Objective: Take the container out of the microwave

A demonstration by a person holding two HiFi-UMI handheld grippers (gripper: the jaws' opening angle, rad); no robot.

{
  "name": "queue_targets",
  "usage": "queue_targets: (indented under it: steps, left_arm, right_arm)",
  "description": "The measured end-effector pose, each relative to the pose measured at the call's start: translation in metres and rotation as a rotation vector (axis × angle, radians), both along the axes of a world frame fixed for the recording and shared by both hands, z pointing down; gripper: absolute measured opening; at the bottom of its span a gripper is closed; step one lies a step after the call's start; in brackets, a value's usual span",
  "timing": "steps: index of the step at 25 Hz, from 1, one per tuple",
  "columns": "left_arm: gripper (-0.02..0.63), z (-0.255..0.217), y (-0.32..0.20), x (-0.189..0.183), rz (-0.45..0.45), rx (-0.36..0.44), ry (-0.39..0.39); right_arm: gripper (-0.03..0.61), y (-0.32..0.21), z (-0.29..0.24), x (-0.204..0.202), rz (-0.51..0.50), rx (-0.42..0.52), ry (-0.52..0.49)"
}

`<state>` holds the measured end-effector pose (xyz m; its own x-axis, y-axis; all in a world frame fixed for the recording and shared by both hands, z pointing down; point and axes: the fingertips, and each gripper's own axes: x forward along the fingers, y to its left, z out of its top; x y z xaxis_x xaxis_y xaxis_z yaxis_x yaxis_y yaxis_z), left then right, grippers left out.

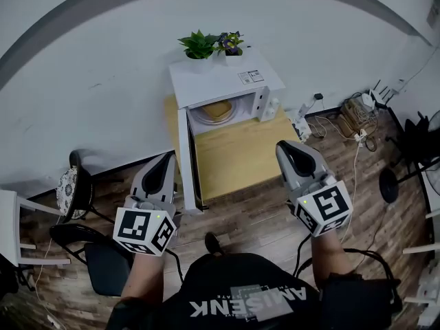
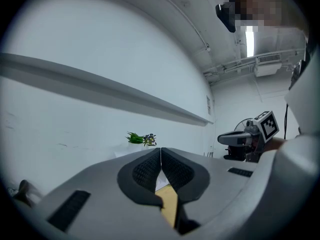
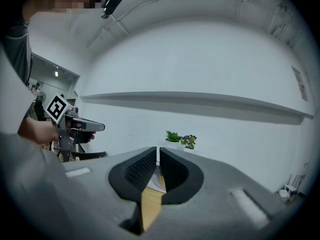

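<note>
Well, my left gripper (image 2: 160, 151) has its ribbed pads pressed flat together with nothing between them; my right gripper (image 3: 157, 153) is likewise drawn down to a hairline slit and empty; through the notch under each pair of pads I glimpse only a strip of the wooden table (image 1: 240, 158). Both claws point roughly level toward the wall, side by side, each well short of the microwave (image 1: 223, 82); I judge they are carried closed simply because there is nothing to grip out here, and closed jaws make a slimmer shape to bring in.

The microwave sits at the back of the table against the white wall, with two potted plants (image 1: 213, 45) on its roof; its door (image 1: 187, 158) is swung fully out on the left hinge and stands edge-on toward me, so the cavity is exposed. That door lies just ahead of my left claw, which I reckon makes the right hand the cleaner way in.

The container (image 1: 217, 109) is inside the cavity, resting on the round glass tray (image 1: 199, 118); it shows as a low yellowish shape lying flat, its top presumably upward; its longer dimension seems to run across the opening, left to right, rather than into the depth; at this range I cannot tell whether it has a lid, a handle or a rim. Before any grasp the jaws would have to open.
</note>
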<state>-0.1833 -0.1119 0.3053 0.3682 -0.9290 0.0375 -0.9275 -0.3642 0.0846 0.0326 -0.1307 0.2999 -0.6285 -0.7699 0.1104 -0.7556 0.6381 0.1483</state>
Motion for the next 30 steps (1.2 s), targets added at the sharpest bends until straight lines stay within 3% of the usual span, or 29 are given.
queue_targets:
  steps: [13,18,21,30]
  left_arm:
    - [0.003,0.012,-0.050,-0.050,0.004,-0.029,0.031]
    - [0.006,0.015,-0.058,-0.059,-0.071,-0.043,0.019]
    - [0.069,0.017,-0.065,-0.059,-0.132,-0.052,0.007]
    - [0.123,0.016,-0.079,-0.042,-0.307,-0.083,-0.006]
  right_arm:
    - [0.034,-0.079,0.009,-0.053,-0.027,-0.035,0.081]
    - [0.082,-0.112,0.018,-0.066,-0.112,-0.023,0.104]
    - [0.101,-0.134,0.021,-0.073,-0.185,-0.012,0.117]
    - [0.161,-0.199,0.049,-0.080,-0.408,-0.024,0.216]
